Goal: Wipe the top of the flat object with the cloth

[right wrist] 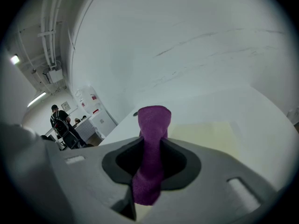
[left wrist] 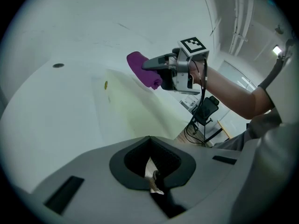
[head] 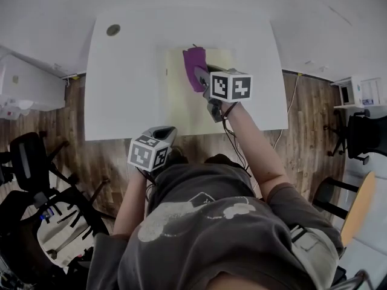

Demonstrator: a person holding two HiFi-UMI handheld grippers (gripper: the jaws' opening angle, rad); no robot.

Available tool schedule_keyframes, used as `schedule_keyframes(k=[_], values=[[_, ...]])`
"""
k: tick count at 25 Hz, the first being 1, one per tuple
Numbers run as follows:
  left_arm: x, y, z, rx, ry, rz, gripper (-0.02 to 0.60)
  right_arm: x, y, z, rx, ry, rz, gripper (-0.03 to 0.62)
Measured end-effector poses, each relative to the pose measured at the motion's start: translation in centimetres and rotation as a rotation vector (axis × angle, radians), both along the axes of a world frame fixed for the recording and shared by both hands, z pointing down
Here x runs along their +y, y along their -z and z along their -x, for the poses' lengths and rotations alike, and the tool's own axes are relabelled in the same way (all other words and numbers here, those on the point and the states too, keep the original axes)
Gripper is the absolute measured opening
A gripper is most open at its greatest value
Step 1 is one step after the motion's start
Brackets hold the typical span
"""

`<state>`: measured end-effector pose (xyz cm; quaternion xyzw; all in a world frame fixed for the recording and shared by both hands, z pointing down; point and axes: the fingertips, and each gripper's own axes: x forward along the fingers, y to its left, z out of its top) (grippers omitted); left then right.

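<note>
A pale yellow flat object (head: pixel 181 104) lies on the middle of the white table (head: pixel 121 83). My right gripper (head: pixel 201 77) is shut on a purple cloth (head: pixel 194 65), which sticks out past the jaws over the flat object's far part. In the left gripper view the cloth (left wrist: pixel 142 69) looks raised a little above the flat object (left wrist: pixel 135 108). The right gripper view has the cloth (right wrist: pixel 152 139) running up between the jaws, with the flat object (right wrist: pixel 212 133) behind. My left gripper (head: pixel 165 131) is shut and holds nothing, off the table's near edge.
A round grommet (head: pixel 113 29) sits near the table's far left corner. Black office chairs (head: pixel 30 162) crowd the floor at left, and another chair (head: pixel 363 135) stands at right. A cable (head: pixel 292 98) hangs off the table's right side. A person (right wrist: pixel 59 120) stands far off.
</note>
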<state>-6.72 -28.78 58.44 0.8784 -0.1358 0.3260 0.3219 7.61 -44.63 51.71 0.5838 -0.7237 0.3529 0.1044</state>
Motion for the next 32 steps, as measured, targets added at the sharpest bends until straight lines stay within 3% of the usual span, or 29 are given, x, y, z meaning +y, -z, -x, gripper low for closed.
schedule_keyframes(k=[17, 25, 32], values=[[0.0, 0.1, 0.0, 0.054, -0.06, 0.036, -0.003, -6.9, -3.2, 5.1, 0.081, 0.072, 0.087, 0.092], [0.0, 0.0, 0.4, 0.072, -0.038, 0.059, -0.003, -6.9, -4.1, 4.0, 0.123, 0.042, 0.117, 0.092], [0.1, 0.1, 0.4, 0.031, -0.006, 0.043, -0.003, -5.2, -4.1, -0.3, 0.131, -0.012, 0.157, 0.092]])
